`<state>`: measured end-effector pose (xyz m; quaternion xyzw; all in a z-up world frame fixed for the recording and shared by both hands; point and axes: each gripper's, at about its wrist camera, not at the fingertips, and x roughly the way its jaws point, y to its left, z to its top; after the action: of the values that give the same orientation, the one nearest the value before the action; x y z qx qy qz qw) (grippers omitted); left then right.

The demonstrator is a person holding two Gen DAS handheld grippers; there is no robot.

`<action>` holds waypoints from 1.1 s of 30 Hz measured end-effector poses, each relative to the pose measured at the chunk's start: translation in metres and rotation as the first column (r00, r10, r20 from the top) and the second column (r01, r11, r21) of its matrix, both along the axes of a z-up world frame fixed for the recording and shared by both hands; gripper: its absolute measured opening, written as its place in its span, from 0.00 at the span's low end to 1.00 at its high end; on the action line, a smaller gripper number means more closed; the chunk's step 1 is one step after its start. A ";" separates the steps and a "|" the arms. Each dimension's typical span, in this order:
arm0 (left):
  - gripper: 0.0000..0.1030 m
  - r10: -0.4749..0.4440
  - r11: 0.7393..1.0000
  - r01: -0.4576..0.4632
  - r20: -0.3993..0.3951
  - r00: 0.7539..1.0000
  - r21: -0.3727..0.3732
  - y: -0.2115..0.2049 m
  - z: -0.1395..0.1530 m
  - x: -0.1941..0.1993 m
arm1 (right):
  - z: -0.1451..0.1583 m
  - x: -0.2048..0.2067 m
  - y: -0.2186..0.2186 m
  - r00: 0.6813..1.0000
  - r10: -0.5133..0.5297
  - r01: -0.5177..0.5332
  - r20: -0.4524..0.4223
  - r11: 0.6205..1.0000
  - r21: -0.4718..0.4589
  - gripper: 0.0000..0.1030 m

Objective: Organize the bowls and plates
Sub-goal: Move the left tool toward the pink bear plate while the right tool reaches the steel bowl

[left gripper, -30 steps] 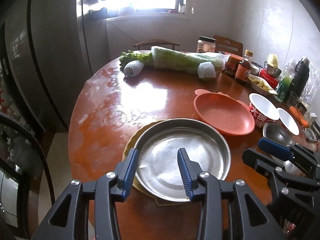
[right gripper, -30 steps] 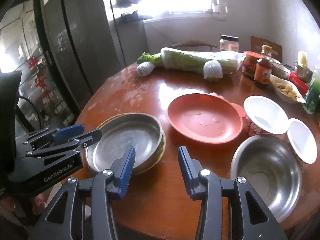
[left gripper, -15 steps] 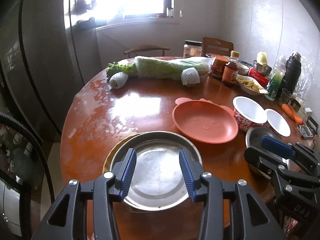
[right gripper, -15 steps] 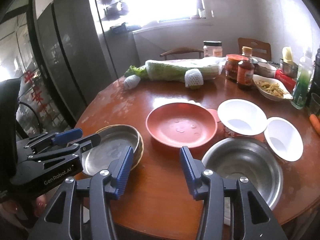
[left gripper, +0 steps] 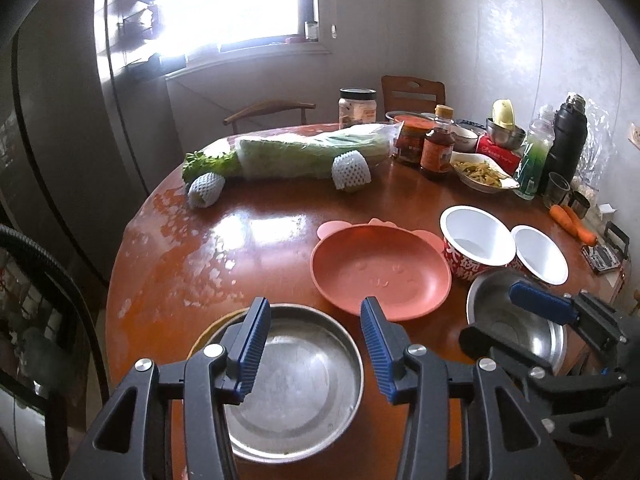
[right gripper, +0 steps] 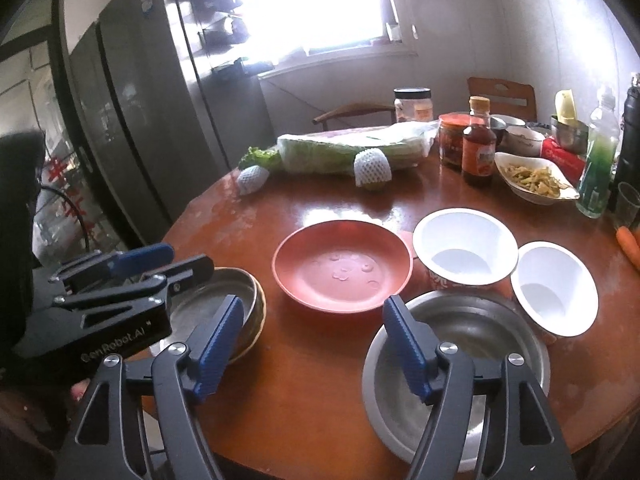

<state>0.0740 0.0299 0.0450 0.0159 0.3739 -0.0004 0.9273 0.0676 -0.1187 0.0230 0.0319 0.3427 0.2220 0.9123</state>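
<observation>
Steel bowl (right gripper: 460, 364) sits lower right of the right-wrist frame, directly beneath the right gripper (right gripper: 316, 352), whose empty jaws are opening; the left gripper (left gripper: 312, 348), opening empty, hovers over the steel plate (left gripper: 304, 384).

White lettering reading "GenRobot.AI" is printed on the black body of the left gripper (right gripper: 124, 268), as seen from the right wrist view. Large white Chinese characters are carried on the red wall of the larger paper bowl (left gripper: 476, 240), but they are only partly shown. The labels on the sauce bottle (right gripper: 477, 148) and jars are too blurred to be read.
</observation>
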 end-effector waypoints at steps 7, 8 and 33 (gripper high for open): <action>0.46 0.014 1.000 -0.014 -0.024 1.000 -0.004 0.018 0.004 0.024 | -0.008 0.030 0.004 0.997 -0.031 0.031 -0.074 0.999 -0.013 0.72; 0.46 0.016 1.000 -0.016 -0.030 0.999 -0.003 0.020 0.004 0.028 | -0.009 0.033 0.004 0.996 -0.036 0.035 -0.084 0.999 -0.012 0.72; 0.46 -0.126 0.992 0.117 -0.219 0.968 -0.058 0.018 -0.034 0.103 | -0.043 0.108 0.009 0.952 -0.130 0.102 -0.277 0.988 -0.113 0.72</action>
<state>0.1765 0.0482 0.0106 0.0181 0.4734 -0.0673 0.8781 0.1759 -0.1097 -0.0199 0.0390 0.4775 0.1441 0.8658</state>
